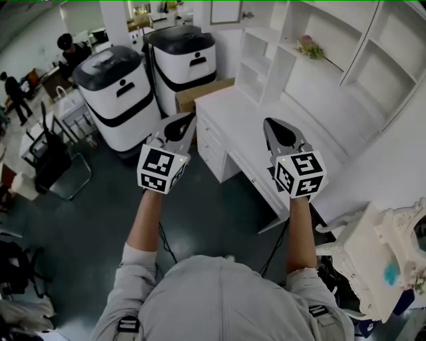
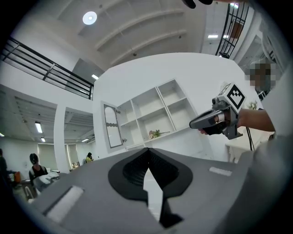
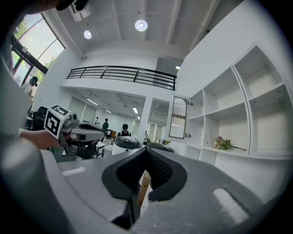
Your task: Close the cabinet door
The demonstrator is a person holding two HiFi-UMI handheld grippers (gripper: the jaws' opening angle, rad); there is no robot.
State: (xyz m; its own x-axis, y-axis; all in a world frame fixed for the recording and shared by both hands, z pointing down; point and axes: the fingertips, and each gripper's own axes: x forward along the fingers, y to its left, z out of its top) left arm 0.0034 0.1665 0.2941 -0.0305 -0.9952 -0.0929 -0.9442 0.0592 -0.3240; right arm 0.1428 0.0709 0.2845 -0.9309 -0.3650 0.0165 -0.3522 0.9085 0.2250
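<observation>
The cabinet door (image 2: 112, 125), a white frame around a pale panel, stands swung open at the left end of the white wall shelves (image 2: 158, 109). It also shows in the right gripper view as the cabinet door (image 3: 177, 119), and at the top of the head view as the cabinet door (image 1: 225, 12). My left gripper (image 1: 188, 118) is held level over the floor, jaws shut and empty, far short of the door. My right gripper (image 1: 271, 123) hovers beside it near the white desk (image 1: 266, 126), jaws also shut with nothing in them.
Two white, dark-lidded machines (image 1: 116, 93) stand left of the desk, with a cardboard box (image 1: 200, 93) behind. A flower sprig (image 1: 309, 48) lies on a shelf. A black chair (image 1: 60, 166) stands at far left. White equipment (image 1: 386, 260) sits at lower right. People stand in the background.
</observation>
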